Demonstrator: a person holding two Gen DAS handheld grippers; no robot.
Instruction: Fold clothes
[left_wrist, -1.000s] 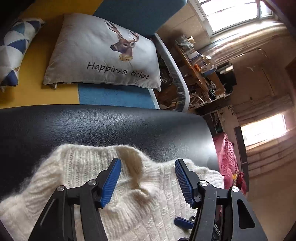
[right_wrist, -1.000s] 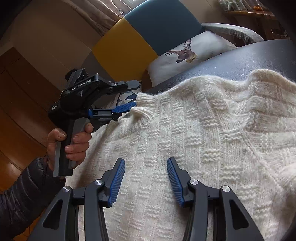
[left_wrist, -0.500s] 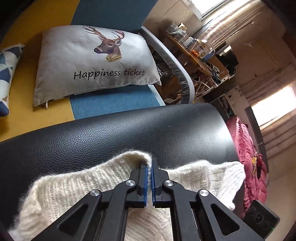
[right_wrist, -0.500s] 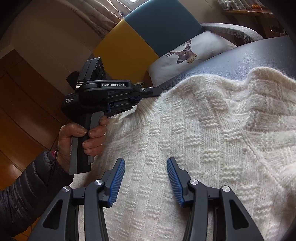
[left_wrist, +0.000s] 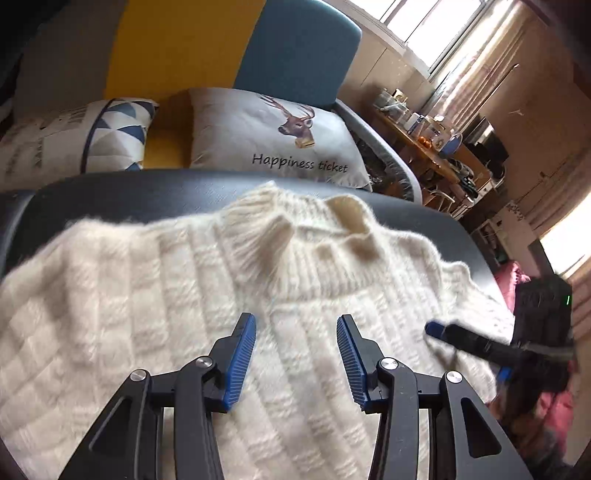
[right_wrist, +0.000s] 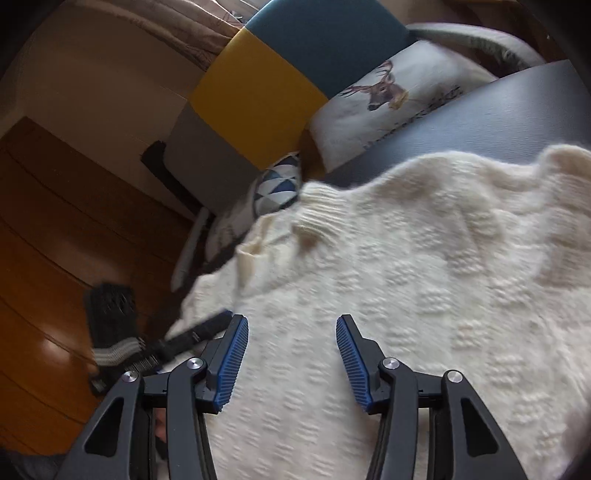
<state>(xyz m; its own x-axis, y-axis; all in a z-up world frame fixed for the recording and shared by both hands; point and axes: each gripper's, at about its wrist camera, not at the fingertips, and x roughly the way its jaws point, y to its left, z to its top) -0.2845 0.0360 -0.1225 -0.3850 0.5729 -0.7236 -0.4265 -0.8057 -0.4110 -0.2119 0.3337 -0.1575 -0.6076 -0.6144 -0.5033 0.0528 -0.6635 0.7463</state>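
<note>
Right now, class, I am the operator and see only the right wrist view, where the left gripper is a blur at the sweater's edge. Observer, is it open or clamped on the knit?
Observer: The left gripper is open over the chest of the sweater, gripping nothing.
Operator: What do the blurred words on the deer pillow say?
Observer: The deer pillow reads "Happiness ticket".
Operator: What lies past the pillow, on the side my view cuts off?
Observer: A cluttered wooden table stands there, below a bright window.
</note>
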